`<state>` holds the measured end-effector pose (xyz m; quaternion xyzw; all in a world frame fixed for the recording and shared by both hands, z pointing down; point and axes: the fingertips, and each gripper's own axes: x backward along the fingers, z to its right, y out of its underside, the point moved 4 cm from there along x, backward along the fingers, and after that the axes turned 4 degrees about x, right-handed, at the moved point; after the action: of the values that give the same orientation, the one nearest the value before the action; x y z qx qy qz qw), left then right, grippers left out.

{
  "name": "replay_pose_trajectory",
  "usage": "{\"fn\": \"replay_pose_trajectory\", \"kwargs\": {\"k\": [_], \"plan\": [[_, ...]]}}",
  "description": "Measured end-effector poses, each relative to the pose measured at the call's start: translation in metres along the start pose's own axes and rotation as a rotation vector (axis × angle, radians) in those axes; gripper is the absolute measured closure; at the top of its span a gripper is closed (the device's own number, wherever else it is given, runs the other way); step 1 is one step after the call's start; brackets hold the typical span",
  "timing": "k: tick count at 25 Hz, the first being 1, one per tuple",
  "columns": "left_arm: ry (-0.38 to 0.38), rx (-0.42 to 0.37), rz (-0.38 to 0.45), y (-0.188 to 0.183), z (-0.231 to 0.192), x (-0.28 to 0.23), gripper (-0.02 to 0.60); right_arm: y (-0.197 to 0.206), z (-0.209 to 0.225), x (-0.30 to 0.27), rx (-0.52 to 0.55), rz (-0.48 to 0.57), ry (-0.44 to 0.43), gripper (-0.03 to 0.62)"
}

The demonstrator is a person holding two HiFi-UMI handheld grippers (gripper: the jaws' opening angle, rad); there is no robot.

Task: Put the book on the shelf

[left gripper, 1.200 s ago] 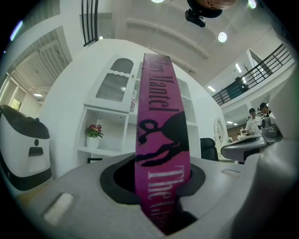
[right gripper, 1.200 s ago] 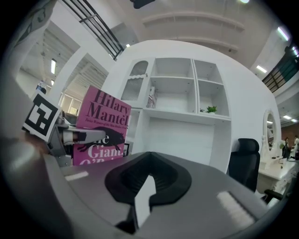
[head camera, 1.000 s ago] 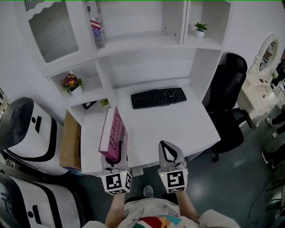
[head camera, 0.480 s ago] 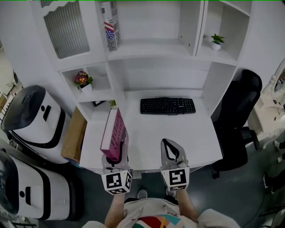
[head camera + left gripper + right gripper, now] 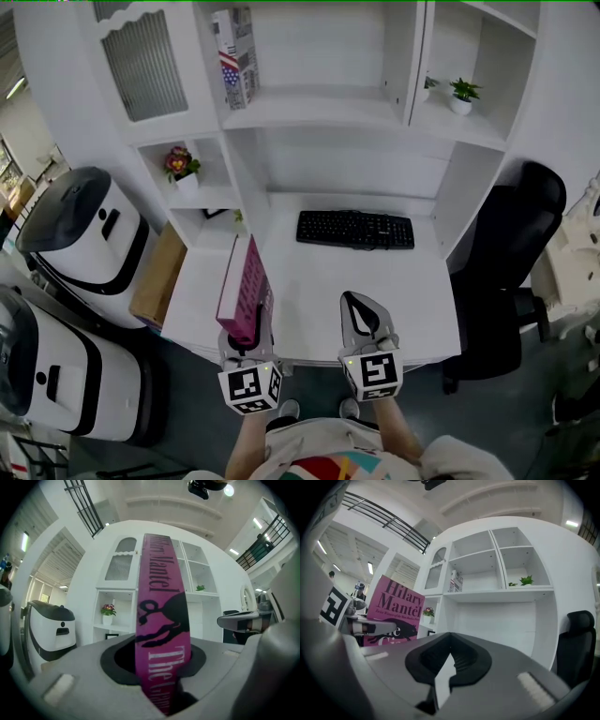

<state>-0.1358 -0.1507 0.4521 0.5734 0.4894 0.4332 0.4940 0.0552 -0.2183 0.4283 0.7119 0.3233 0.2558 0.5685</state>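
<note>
- The left gripper [image 5: 249, 330] has its jaws clamped partway apart on the lower end of a pink hardback book with black lettering [image 5: 159, 620]; the pads press on the two covers, and the spine faces back along the jaws.
- The right gripper [image 5: 352, 302] has its jaws brought together, the tips meeting, with nothing between them.
- The book stands upright in the left gripper's grip over the front left corner of the white desk [image 5: 375, 291]. It is well apart from the shelves.
- The right gripper is level beside it, over the front edge of the desk, near its middle.
- A black keyboard [image 5: 355, 229] lies near the desk's back edge.
- A white shelf unit [image 5: 319, 108] rises behind the desk. An upright book with a stars-and-stripes spine [image 5: 234, 56] stands at the left end of an upper shelf.
- A small green potted plant [image 5: 461, 94] sits in the right compartment, and a pot of pink flowers [image 5: 181, 167] in a low left one.
- A black office chair [image 5: 525, 244] stands off the desk's right edge.
- A brown cardboard box [image 5: 159, 286] leans at the left edge, beside two rounded white-and-black machines [image 5: 84, 234].
</note>
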Motion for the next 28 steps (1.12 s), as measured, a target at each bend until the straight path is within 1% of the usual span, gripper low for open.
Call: {"fn": "replay_pose_trajectory", "kwargs": {"k": [6, 9, 11, 13, 16, 22, 28], "plan": [[-0.035, 0.054, 0.014, -0.003, 0.004, -0.001, 0.439, 0.001, 0.012, 0.003, 0.01, 0.012, -0.025, 0.597], [-0.036, 0.057, 0.013, -0.007, 0.006, -0.005, 0.439, 0.0, 0.017, 0.001, 0.009, 0.011, -0.02, 0.597], [-0.026, 0.067, 0.015, -0.019, 0.007, -0.009, 0.439, -0.003, 0.017, 0.0, 0.013, 0.019, -0.029, 0.597], [-0.01, 0.061, 0.032, -0.042, 0.009, -0.015, 0.439, -0.006, 0.015, -0.002, 0.02, 0.028, -0.045, 0.595], [0.032, 0.023, 0.068, -0.091, 0.013, -0.033, 0.439, -0.012, 0.013, -0.006, 0.018, 0.04, -0.051, 0.594], [0.104, -0.01, 0.119, -0.183, 0.01, -0.081, 0.439, -0.026, 0.0, -0.011, 0.013, 0.072, -0.076, 0.594], [0.181, 0.007, 0.154, -0.268, 0.014, -0.137, 0.439, -0.045, -0.007, -0.013, 0.013, 0.101, -0.088, 0.594]]}}
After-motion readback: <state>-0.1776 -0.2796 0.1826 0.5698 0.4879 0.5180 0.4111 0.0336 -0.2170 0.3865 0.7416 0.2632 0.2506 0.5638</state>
